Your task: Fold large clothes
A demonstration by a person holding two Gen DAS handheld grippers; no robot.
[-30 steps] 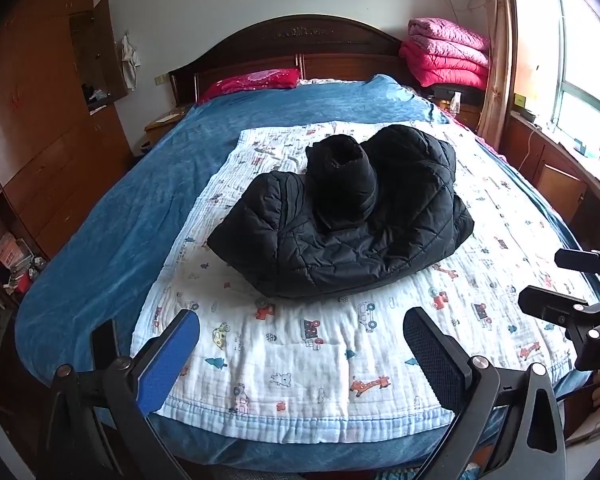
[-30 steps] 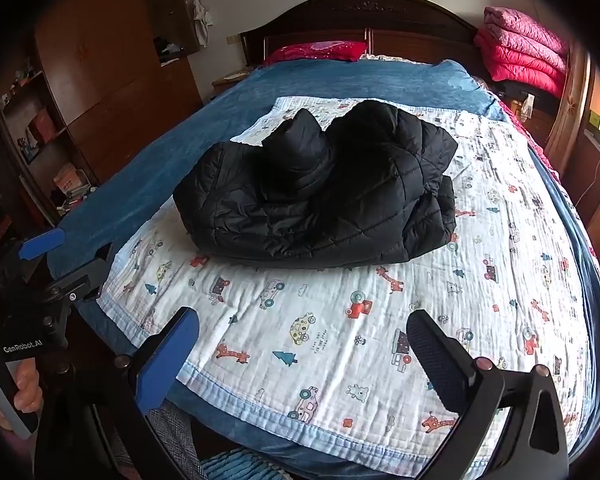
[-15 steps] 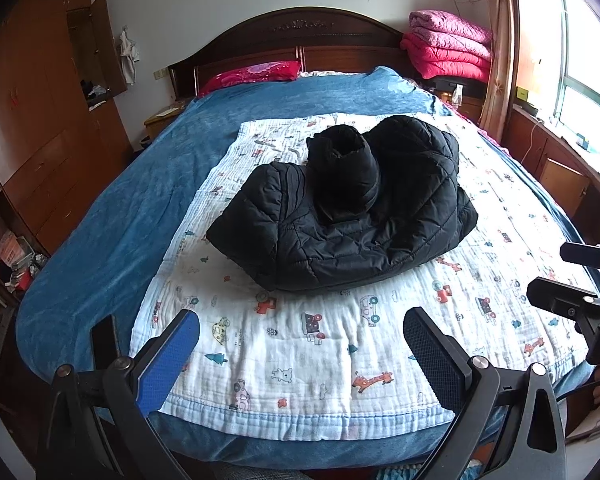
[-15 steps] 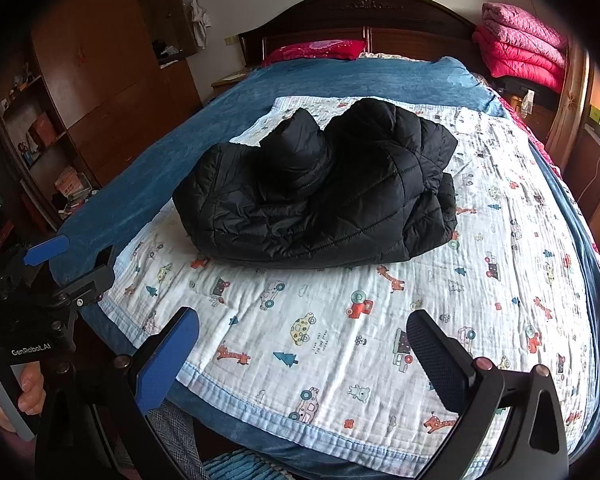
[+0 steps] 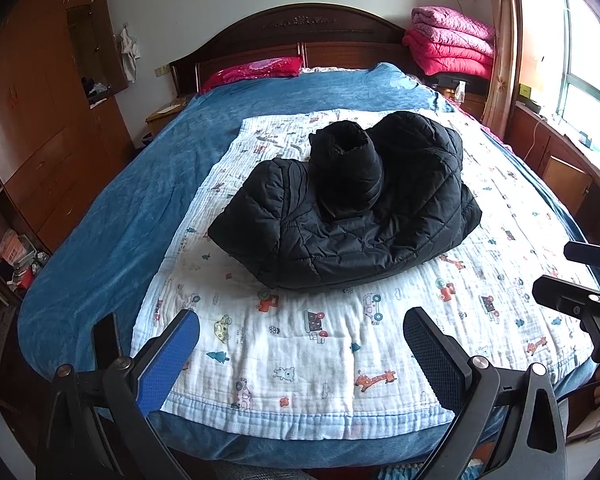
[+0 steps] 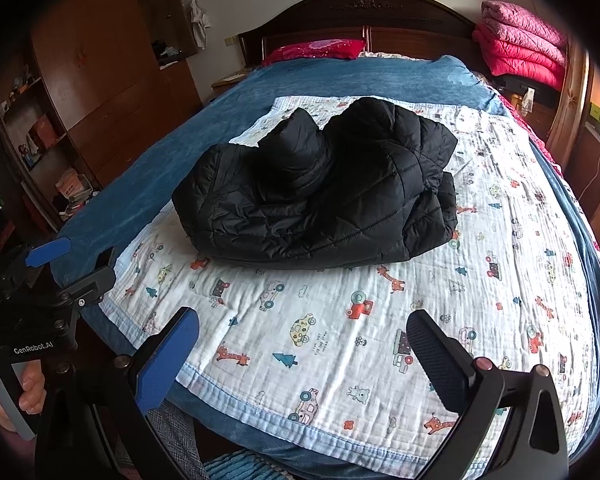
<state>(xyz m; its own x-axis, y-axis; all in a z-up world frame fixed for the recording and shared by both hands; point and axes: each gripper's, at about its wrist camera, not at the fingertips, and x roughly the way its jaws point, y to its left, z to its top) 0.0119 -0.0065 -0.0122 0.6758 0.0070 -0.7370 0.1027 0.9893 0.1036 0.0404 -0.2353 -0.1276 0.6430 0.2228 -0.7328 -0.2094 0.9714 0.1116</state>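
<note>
Black quilted jacket (image 5: 348,204) bunched in a folded heap mid-bed, resting on white cartoon-print blanket (image 5: 300,344), one sleeve end standing up on top. Blanket spread over blue bedspread (image 5: 112,216). Left gripper (image 5: 300,344) low at foot of bed, jaws wide apart, holding nothing, well short of jacket. Right gripper (image 6: 302,350) likewise wide and empty, beside the left. Hand (image 6: 28,392) wrapped on left gripper's handle at lower left of right view. Pink folded quilts (image 5: 448,44) stacked beside dark headboard (image 5: 300,36); wooden wardrobe (image 5: 40,120) along left wall.
</note>
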